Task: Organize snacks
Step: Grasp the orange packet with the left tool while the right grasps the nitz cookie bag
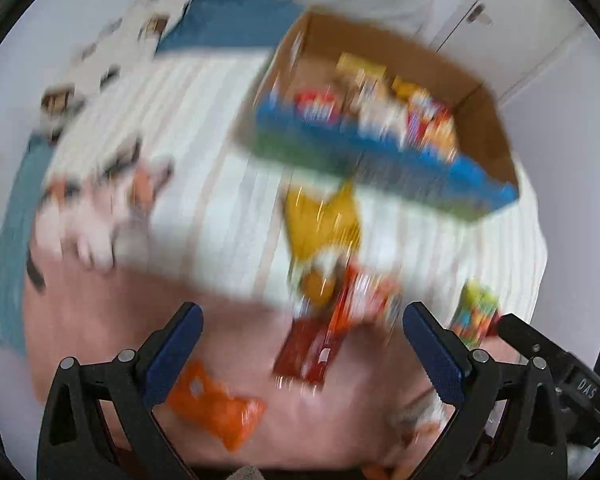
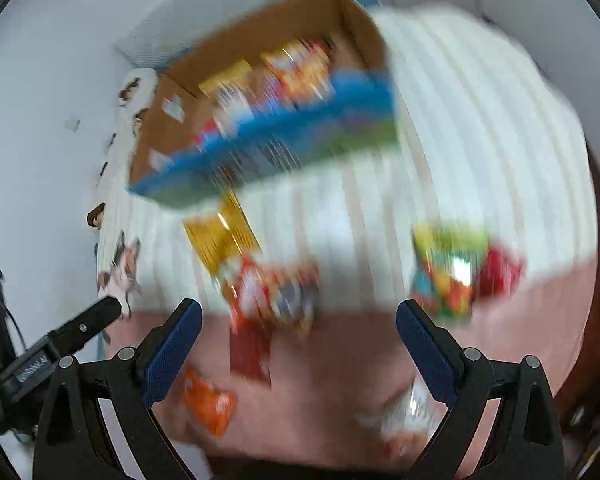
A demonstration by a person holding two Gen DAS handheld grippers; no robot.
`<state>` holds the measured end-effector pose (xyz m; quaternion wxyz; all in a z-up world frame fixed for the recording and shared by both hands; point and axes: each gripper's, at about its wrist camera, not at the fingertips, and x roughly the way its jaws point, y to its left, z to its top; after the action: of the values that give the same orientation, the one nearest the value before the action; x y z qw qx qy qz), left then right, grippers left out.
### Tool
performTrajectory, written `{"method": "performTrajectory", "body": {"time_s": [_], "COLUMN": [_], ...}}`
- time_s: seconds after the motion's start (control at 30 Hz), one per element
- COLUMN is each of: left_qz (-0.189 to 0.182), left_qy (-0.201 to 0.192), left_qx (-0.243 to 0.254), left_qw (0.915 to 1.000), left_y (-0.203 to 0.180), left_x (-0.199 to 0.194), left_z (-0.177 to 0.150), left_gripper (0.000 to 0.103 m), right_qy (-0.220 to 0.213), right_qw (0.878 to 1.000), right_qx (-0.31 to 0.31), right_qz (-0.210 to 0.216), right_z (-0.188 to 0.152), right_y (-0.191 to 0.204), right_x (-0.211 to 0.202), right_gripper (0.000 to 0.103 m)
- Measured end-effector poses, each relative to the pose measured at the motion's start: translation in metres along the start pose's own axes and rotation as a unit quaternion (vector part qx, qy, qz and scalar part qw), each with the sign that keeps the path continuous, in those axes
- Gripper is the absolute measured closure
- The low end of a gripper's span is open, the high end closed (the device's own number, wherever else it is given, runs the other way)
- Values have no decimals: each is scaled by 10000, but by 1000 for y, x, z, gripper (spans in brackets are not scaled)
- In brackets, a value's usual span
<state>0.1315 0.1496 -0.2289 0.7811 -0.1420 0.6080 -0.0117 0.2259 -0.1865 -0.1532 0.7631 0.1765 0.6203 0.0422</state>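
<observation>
Both views are motion-blurred. An open cardboard box with a blue and green front sits on the bed and holds several snack packs. Loose snacks lie in front of it: a yellow bag, a red pack, an orange bag, a multicoloured bag and a pale pack. My left gripper is open and empty above the pink blanket. My right gripper is open and empty, also above the loose snacks.
The bed has a white ribbed cover and a pink blanket. A plush cat toy lies at the left. Each view shows the other gripper's black body at its edge. White cabinet doors stand behind.
</observation>
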Motion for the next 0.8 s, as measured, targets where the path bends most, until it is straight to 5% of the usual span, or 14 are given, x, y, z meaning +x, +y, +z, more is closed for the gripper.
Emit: {"method": "performTrajectory", "body": {"time_s": [0.13,0.3,0.4,0.6,0.73,0.8], "left_qz": [202,316,279,-392,-284,-185], "left_qy": [517,1042,1357,1660,1574,1587], "left_qx": [-253,-887,-1357,-2590,-2699,-2379], "left_qw": [9981,9901,9810,9507,9495,9581], "left_y": [23,56,78,122,123,112], "left_x": [32,60,74,104,118,125], "left_z": [-41,-80,-97,-111,-108,-105], "left_gripper": [1,1,1,1,16,44], "right_qy": [460,932,1140,1132,917,850], "right_qw": [9942,9700,9580,9389,9375,9457], "right_qx": [961,2237,2622,3237,3350,3137], "right_qz": [136,210,224,291,215,0], "right_z": [-55,-116,-138,-157,-154,-143], "right_y": [-54,-112,-125,-140,-143,-140], "right_x": [22,56,74,96,97,97], "right_gripper": [3,3,3,3,9,24]}}
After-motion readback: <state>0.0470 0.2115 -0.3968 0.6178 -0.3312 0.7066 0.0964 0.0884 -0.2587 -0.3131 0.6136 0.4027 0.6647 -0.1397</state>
